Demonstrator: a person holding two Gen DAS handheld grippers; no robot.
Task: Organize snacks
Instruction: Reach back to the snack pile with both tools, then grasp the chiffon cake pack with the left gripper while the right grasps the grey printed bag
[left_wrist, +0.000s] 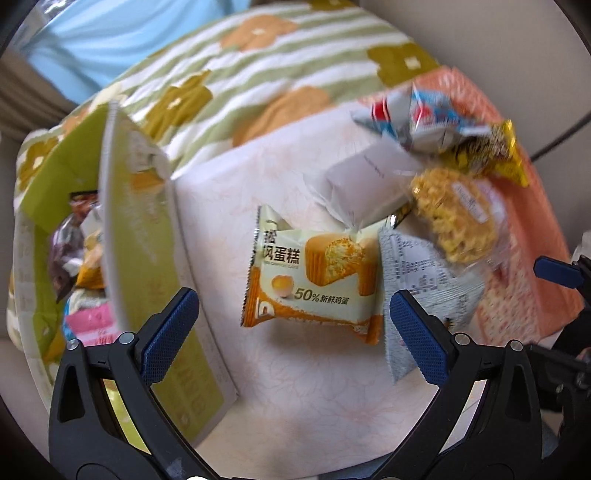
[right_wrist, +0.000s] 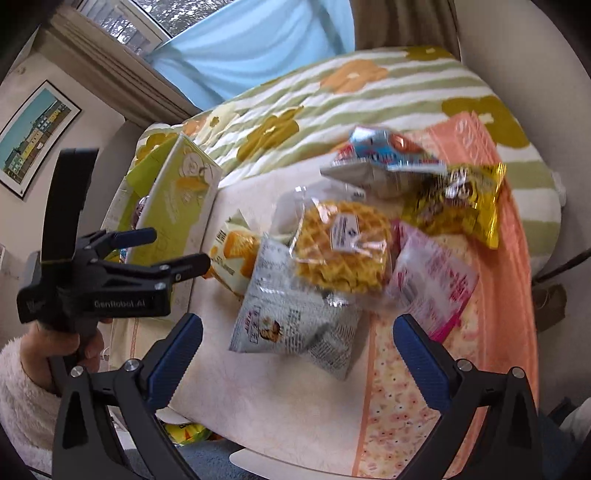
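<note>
Left wrist view: left tongs (left_wrist: 291, 325) spread wide, empty, over one cake packet (left_wrist: 314, 273) flat on the pale worktop (left_wrist: 295, 387). One green box (left_wrist: 147, 236) stood open just left, several wrapped snacks inside.

Right wrist view: right tongs (right_wrist: 297, 354) spread, empty, above the heap: one waffle (right_wrist: 343, 247), one grey pouch (right_wrist: 291, 314), one pink packet (right_wrist: 432, 284), one yellow packet (right_wrist: 465, 206).

The snack pile is viewed from close above by both wrist cameras; the cake packet (left_wrist: 314, 273) and waffle (right_wrist: 343, 247) are shared.
</note>
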